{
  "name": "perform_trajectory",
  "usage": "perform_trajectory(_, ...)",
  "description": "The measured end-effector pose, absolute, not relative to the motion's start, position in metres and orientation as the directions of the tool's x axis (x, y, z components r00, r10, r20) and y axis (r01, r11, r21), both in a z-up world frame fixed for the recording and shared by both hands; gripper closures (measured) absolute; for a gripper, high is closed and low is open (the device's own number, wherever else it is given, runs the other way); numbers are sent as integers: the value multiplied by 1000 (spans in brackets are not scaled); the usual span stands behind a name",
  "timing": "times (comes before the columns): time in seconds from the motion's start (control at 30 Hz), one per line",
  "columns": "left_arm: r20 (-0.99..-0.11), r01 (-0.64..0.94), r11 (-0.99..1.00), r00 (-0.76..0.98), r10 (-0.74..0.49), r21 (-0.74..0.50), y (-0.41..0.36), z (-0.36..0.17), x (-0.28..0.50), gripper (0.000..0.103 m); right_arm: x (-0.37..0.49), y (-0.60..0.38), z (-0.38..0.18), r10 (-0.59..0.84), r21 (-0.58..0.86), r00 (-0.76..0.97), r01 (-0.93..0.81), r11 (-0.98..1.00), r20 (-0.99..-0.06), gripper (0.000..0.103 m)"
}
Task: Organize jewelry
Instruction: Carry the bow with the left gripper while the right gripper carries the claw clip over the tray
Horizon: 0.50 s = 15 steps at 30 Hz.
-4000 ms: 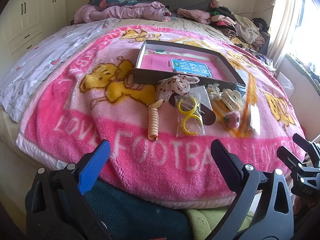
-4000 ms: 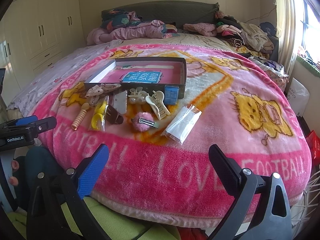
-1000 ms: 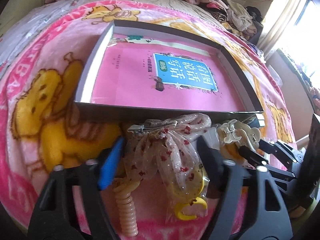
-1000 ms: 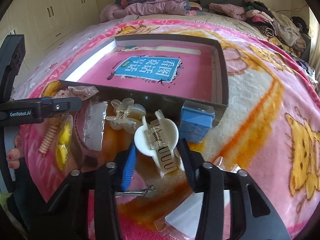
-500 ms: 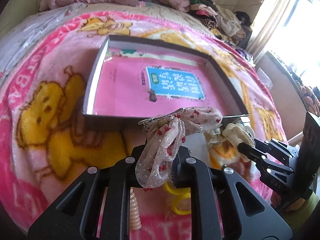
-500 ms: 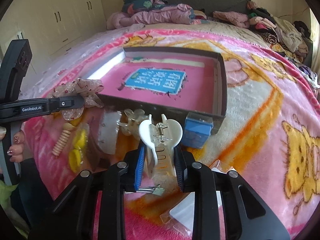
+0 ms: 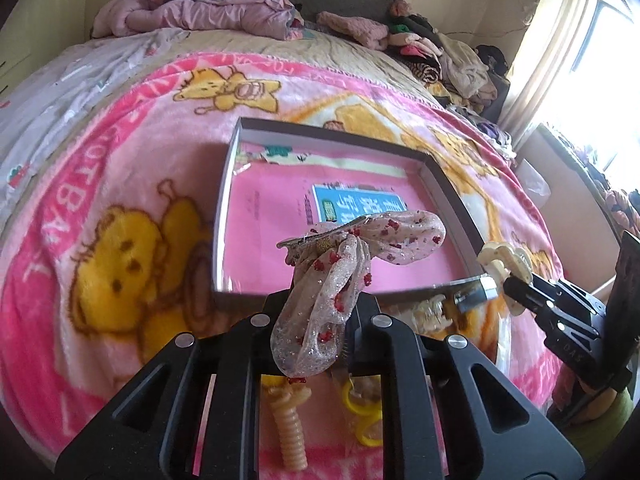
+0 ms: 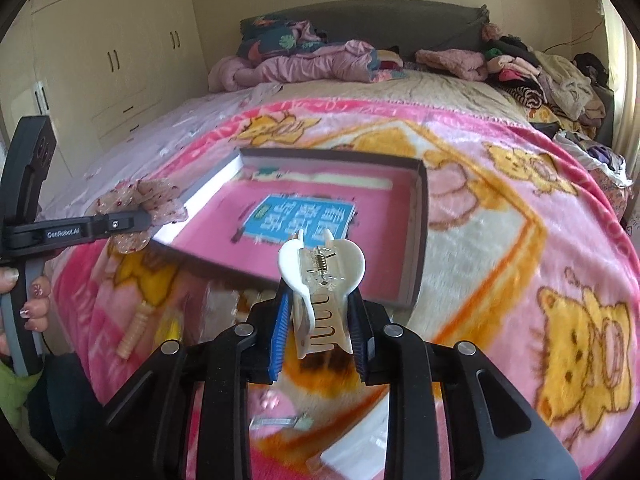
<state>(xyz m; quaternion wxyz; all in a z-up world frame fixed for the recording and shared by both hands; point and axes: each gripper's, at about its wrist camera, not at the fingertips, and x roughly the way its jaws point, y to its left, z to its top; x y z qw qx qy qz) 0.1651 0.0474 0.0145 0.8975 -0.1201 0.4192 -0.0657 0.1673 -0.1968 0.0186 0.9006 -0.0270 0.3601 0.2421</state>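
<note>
My left gripper (image 7: 320, 320) is shut on a sheer bow hair clip with red dots (image 7: 340, 264), held up over the near wall of the shallow grey box (image 7: 452, 188). A pink book lies inside that box. My right gripper (image 8: 320, 328) is shut on a white claw hair clip (image 8: 322, 276), lifted off the blanket in front of the box (image 8: 420, 240). In the right wrist view the left gripper (image 8: 136, 220) shows at far left with the bow (image 8: 156, 196). In the left wrist view the right gripper (image 7: 516, 284) shows at right with the claw clip (image 7: 500, 264).
On the pink blanket (image 7: 120, 168) below lie a beige spiral hair tie (image 7: 292, 436), yellow rings in a bag (image 7: 360, 412), another pale claw clip (image 7: 430, 308), a metal clip (image 8: 280, 422) and a clear bag (image 8: 352, 456). Piled clothes (image 8: 540, 76) sit at the bed's far end.
Both grippers closed on their clips and rose off the blanket: the left with the bow, the right with the white claw clip. The box now sits lower and farther in both views.
</note>
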Motion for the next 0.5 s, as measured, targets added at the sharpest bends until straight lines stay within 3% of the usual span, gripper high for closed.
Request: perform_trajectory(0.5, -757, -6, 970, 626, -185, -242, 44, -4, 217, 93, 242, -191, -5, 356, 115, 631, -391, 913, -689, 78)
